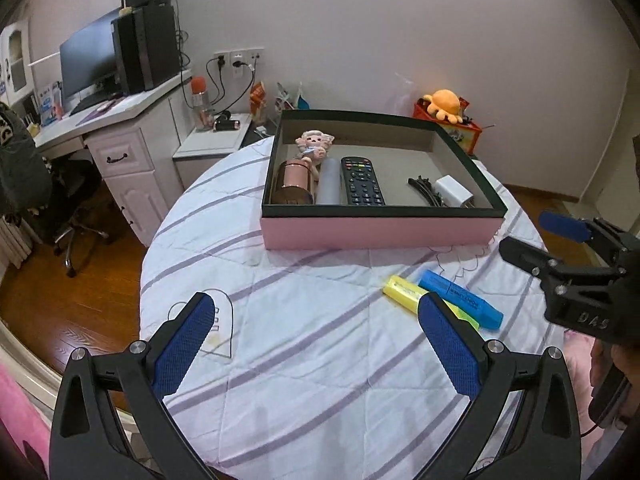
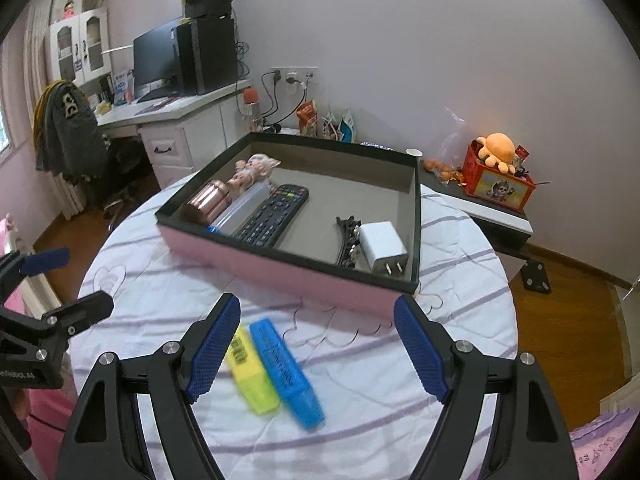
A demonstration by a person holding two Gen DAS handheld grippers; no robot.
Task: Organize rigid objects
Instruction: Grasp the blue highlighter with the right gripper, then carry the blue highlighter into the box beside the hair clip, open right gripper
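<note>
Round table [image 1: 320, 360] carries pink box [image 1: 376, 232], remote [image 1: 362, 180] inside. Yellow marker [image 2: 250, 372] and blue marker [image 2: 286, 372] lie side by side before the box, under right gripper [image 2: 316, 348], jaws spread, empty. Left gripper [image 1: 316, 344] jaws wide, empty, markers just beside right finger.

Domestic bedroom-study: white desk [image 1: 120, 120] with monitor [image 1: 86, 64], quilt-covered round worktop [image 1: 320, 340], plush toy [image 1: 444, 104], wood floor [image 1: 60, 280].

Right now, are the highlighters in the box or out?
Out: yellow highlighter and blue highlighter lie on the tablecloth before the pink box.
</note>
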